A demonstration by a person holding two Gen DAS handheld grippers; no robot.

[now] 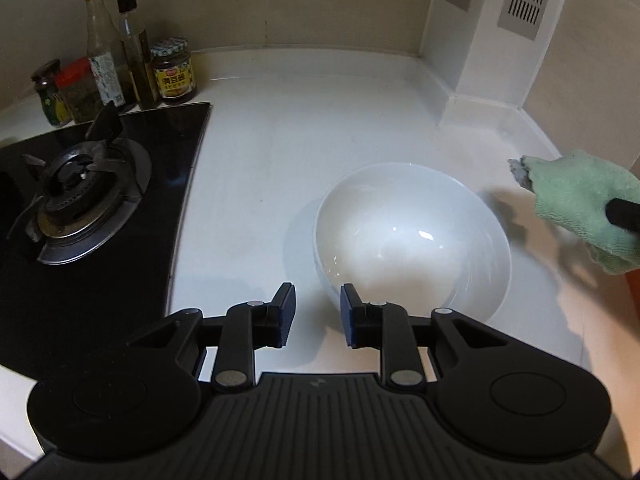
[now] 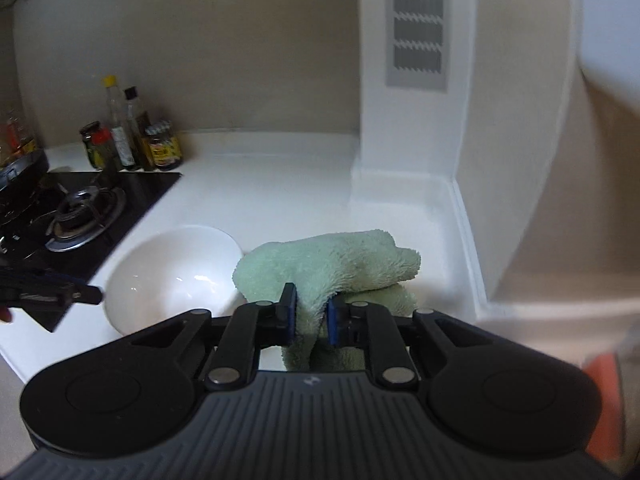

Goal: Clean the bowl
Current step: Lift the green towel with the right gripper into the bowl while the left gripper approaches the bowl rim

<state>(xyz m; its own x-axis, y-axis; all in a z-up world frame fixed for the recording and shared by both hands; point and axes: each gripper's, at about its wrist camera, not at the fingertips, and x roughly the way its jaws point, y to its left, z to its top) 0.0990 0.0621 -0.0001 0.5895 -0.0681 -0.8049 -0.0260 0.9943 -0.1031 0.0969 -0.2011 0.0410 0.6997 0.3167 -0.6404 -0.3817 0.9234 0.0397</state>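
A: Just right of the gas hob (image 1: 92, 216), on the white countertop (image 1: 320, 100), sits the white bowl (image 1: 412, 236), upright and with nothing in it that I can make out. Why is the left gripper (image 1: 318, 316) parked at its near rim?

B: To steady it, I'd judge. Its jaws stand apart with nothing between them, roughly straddling the bowl's near-left edge without touching it. A smooth bowl on a smooth counter would slide under a wiping cloth, so pinching the wall first makes sense.

A: And the green terry cloth (image 2: 328, 268)?

B: The right gripper (image 2: 312, 316) is clamped on it. The blue pads pinch a fold near the middle, so a bunched wad pokes forward past the fingertips and the rest hangs below. That leaves a soft front to press into the bowl rather than hard fingers.

A: Where is it relative to the bowl?

B: Just off the bowl's right side and lifted clear of the counter, not yet over the opening. In the left wrist view the cloth (image 1: 588, 208) floats beside the rim, a greyish corner sticking out.

A: Anything near the bowl to watch?

B: The sauce jar (image 1: 174, 72) and bottles (image 1: 120, 48) stand behind the hob, well apart from the bowl. The wall corner beyond the bowl is closer.
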